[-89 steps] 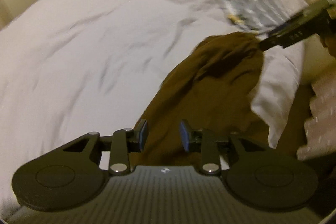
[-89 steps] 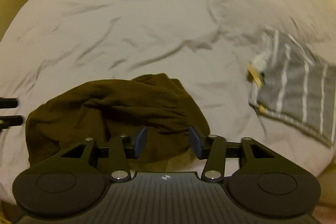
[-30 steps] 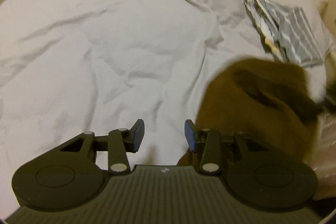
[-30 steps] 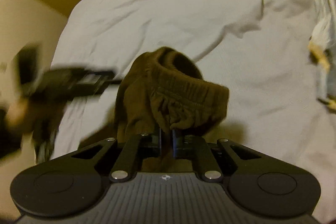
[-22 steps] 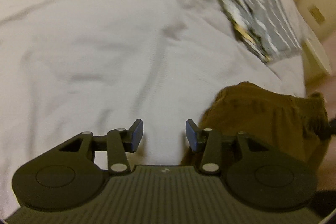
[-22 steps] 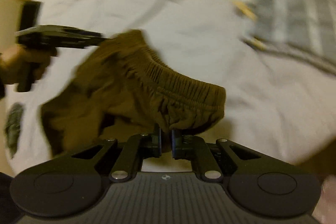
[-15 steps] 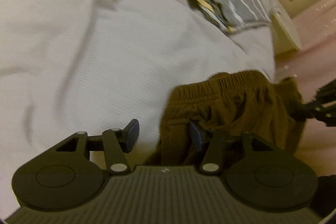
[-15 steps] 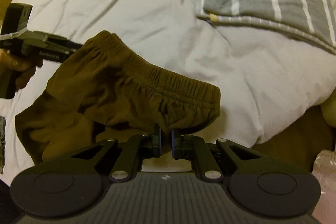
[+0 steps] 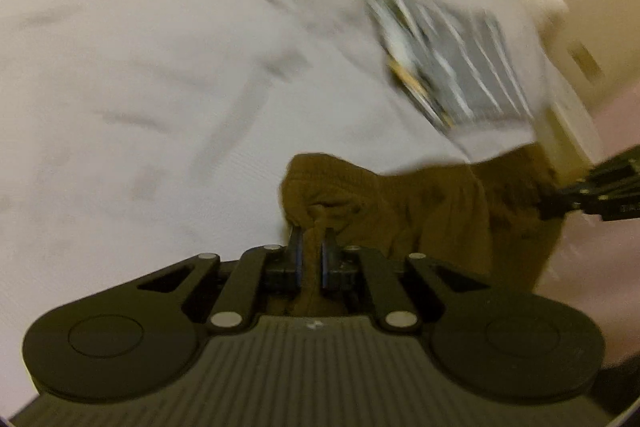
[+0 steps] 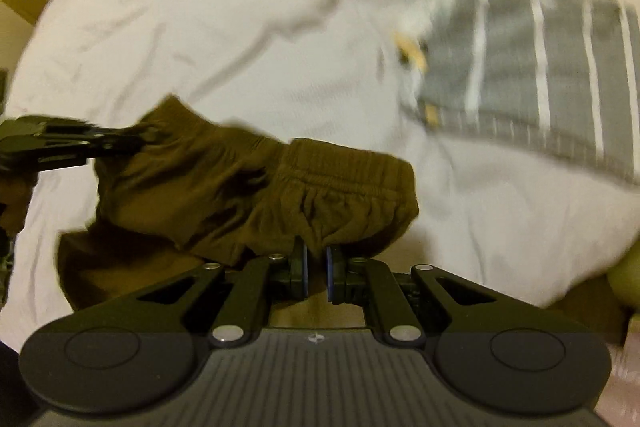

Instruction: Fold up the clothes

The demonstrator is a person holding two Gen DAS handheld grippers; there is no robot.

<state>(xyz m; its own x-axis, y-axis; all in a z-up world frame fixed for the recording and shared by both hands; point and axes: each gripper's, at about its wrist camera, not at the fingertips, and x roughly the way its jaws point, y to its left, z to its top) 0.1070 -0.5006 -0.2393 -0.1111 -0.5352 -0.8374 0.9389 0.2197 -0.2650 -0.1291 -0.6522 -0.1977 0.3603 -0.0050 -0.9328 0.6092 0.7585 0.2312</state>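
- The left gripper [image 9: 310,241], open half a second ago, now has its jaws clamped on the brown shorts [image 10: 304,183] waistband.
- The right gripper [image 10: 315,259] stays clamped on the waistband's other end.
- Shorts hang low centre, over the bed [image 9: 140,67] edge, ready for spreading.

Left wrist view is looking forward along the left tongs [image 9: 310,253], close above the bed [image 9: 160,87]. Right wrist view is facing likewise along the right tongs [image 10: 316,265]. Both are sharing the brown shorts [image 10: 280,187] and the grey striped garment [image 9: 464,67].
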